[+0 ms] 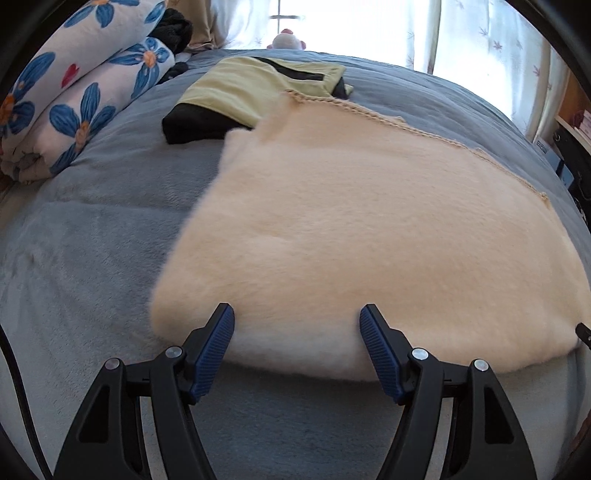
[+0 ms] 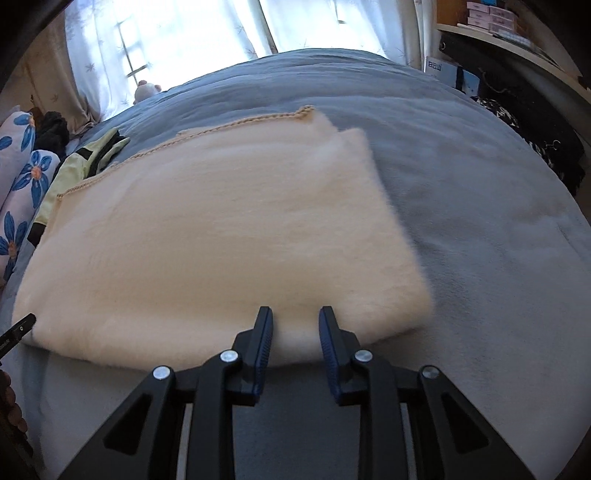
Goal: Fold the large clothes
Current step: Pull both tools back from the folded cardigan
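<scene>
A cream fuzzy garment (image 1: pixel 362 229) lies folded flat on the grey-blue bed cover (image 1: pixel 92 236), with a knitted trim along its far edge. It also shows in the right wrist view (image 2: pixel 221 229). My left gripper (image 1: pixel 297 317) is open, its fingertips at the garment's near folded edge, left part. My right gripper (image 2: pixel 295 317) is open with a narrower gap, its fingertips at the near edge, right part. Neither holds cloth.
A folded yellow-green and black garment (image 1: pixel 251 92) lies behind the cream one. A flowered rolled quilt (image 1: pixel 74 96) sits at the left. A soft toy (image 1: pixel 286 38) and curtains are at the far side; shelves (image 2: pixel 517 33) stand at the right.
</scene>
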### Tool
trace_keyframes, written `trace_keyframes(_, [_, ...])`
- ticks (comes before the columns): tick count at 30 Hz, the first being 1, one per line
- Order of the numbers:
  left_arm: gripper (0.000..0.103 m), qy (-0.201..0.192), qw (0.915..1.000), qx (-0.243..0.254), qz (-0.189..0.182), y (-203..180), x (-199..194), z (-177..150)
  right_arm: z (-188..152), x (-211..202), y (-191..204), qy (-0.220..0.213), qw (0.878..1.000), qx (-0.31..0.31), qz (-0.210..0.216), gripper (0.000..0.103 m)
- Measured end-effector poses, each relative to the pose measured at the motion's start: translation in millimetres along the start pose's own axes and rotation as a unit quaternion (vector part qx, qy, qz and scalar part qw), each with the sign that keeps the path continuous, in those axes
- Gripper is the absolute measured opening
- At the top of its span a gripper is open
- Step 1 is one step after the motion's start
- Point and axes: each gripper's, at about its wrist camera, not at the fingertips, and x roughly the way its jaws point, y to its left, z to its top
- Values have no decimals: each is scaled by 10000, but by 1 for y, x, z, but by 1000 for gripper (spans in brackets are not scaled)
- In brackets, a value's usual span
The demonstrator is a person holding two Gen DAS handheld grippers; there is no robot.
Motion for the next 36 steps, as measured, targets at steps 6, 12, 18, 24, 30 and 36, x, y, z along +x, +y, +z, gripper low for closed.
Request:
trace_keyframes(6, [69, 31, 10000, 33, 86, 2, 1, 2, 0, 1, 5, 14, 9998, -95, -180, 25])
trace_keyframes(12, [69, 63, 9999, 34, 92, 2, 1, 1, 0, 1, 7, 50, 9997, -88, -221, 26])
trace_keyframes(18, [71, 135, 9998, 30, 121, 2, 0, 1, 3, 1, 9, 173, 9994, -91, -274, 27])
trace_keyframes(24, [76, 352, 9993, -15, 88, 2, -1, 2, 6, 0, 10, 406, 9988, -57, -260, 29])
trace_keyframes(30, [79, 689, 9970, -314, -168, 14, -7, -2, 2, -11, 6, 641, 9978, 136, 68, 31])
trace_keyframes(36, [79, 824, 9940, -574, -426, 27, -22, -16, -7, -37, 3, 551, 9972, 246, 436, 41])
